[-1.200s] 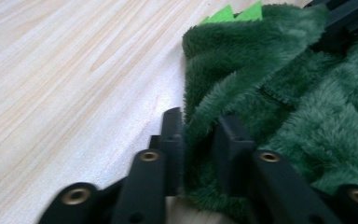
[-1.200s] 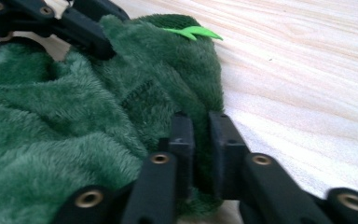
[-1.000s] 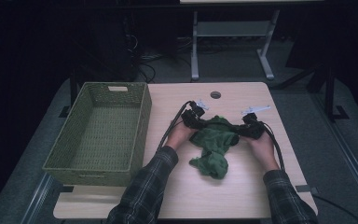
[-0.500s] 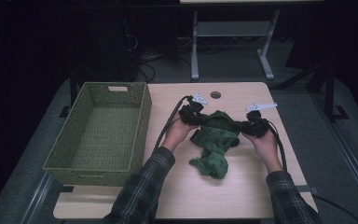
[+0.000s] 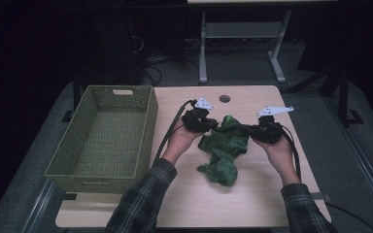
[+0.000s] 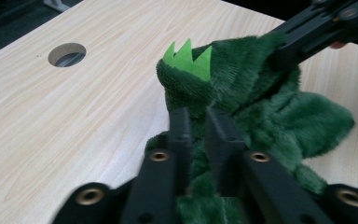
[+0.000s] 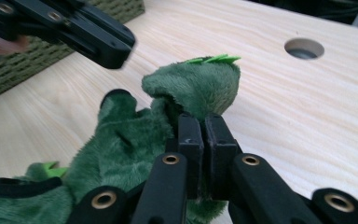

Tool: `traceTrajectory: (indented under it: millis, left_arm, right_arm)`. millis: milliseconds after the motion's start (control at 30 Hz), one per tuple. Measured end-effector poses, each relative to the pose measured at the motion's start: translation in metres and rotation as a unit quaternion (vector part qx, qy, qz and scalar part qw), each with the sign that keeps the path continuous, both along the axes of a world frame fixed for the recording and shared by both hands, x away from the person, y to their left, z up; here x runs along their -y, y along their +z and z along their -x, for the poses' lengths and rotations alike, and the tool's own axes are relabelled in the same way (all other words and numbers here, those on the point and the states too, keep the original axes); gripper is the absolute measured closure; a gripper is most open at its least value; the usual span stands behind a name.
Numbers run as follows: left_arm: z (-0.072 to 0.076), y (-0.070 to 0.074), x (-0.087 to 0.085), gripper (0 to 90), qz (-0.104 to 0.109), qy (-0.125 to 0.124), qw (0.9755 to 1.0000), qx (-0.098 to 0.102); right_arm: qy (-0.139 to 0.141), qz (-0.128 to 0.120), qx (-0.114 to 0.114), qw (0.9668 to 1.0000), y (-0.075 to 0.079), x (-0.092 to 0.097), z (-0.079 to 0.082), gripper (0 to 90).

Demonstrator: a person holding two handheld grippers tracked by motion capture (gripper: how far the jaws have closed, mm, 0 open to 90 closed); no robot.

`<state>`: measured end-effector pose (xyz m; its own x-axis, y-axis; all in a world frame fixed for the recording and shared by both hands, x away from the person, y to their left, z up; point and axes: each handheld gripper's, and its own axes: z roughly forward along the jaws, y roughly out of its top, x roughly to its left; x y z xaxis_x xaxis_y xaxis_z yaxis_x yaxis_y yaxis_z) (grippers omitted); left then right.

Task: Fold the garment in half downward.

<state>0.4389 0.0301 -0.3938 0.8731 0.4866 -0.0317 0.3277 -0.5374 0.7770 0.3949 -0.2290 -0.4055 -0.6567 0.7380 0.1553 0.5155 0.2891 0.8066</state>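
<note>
Here, we hold a dark green plush garment with bright felt spikes [image 5: 226, 145] off the pale wood-grain tabletop [image 5: 252, 204] by two points along its top edge, its lower end trailing crumpled on the wood. The left tongs [image 5: 212, 125] pinch a fold of the fleece just below the lime-green spikes, though their jaws have just been easing apart and a narrow gap shows between them, fabric caught in it; the right tongs [image 5: 249, 130] are clamped tight on the opposite fold. We judge the pick-up done and the rest ahead: the woven olive-green rectangular basket [image 5: 104, 141] beside the left arm stands empty, a likely destination (nothing confirms it).

The garment is thick, shaggy pile, soft and shapeless, with black-trimmed openings seen in the right gripper view and stiff, flat zigzag felt at its crest. The basket is a coarse, rigid weave with sloping walls. The tabletop is smooth laminate, pierced by a round cable hole [image 5: 224, 98].
</note>
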Motion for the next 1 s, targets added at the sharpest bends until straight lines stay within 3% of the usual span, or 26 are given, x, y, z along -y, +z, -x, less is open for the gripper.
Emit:
traceTrajectory:
  millis: [200, 467, 600, 633, 700, 867, 967, 1000]
  left_arm:
    - [-0.008, -0.015, 0.005, 60.8, -0.01, 0.002, 0.9999, -0.012]
    - [-0.004, -0.035, 0.004, 50.8, -0.024, -0.011, 0.9995, -0.016]
    - [-0.004, -0.036, 0.006, 47.5, -0.022, -0.01, 0.9997, -0.004]
    - [-0.004, -0.036, 0.007, 47.5, -0.01, -0.007, 0.9999, 0.001]
    - [-0.005, -0.034, 0.009, 47.4, -0.007, -0.011, 0.9999, 0.004]
    - [-0.008, -0.037, 0.018, 48.2, -0.022, -0.02, 0.9995, 0.013]
    - [-0.011, -0.039, 0.019, 58.1, -0.021, -0.018, 0.9995, 0.015]
    - [-0.012, -0.04, 0.019, 65.3, -0.02, -0.014, 0.9996, 0.015]
  right_arm:
    - [0.017, -0.004, 0.009, 0.9998, 0.011, -0.005, 0.005, 87.8]
    - [0.014, 0.001, 0.011, 0.9998, 0.011, -0.004, -0.001, 87.8]
    - [0.014, 0.0, 0.018, 0.9998, 0.015, -0.005, 0.0, 87.8]
    - [0.013, 0.0, 0.019, 0.9997, 0.015, -0.006, 0.0, 87.8]
    - [0.018, -0.001, 0.018, 0.9997, 0.015, -0.006, 0.001, 87.8]
    - [0.023, -0.015, 0.021, 0.9994, 0.019, -0.006, 0.003, 87.9]
    - [0.025, -0.015, 0.024, 0.9993, 0.02, -0.005, 0.005, 87.8]
    - [0.025, -0.015, 0.023, 0.9993, 0.021, -0.004, 0.006, 87.8]
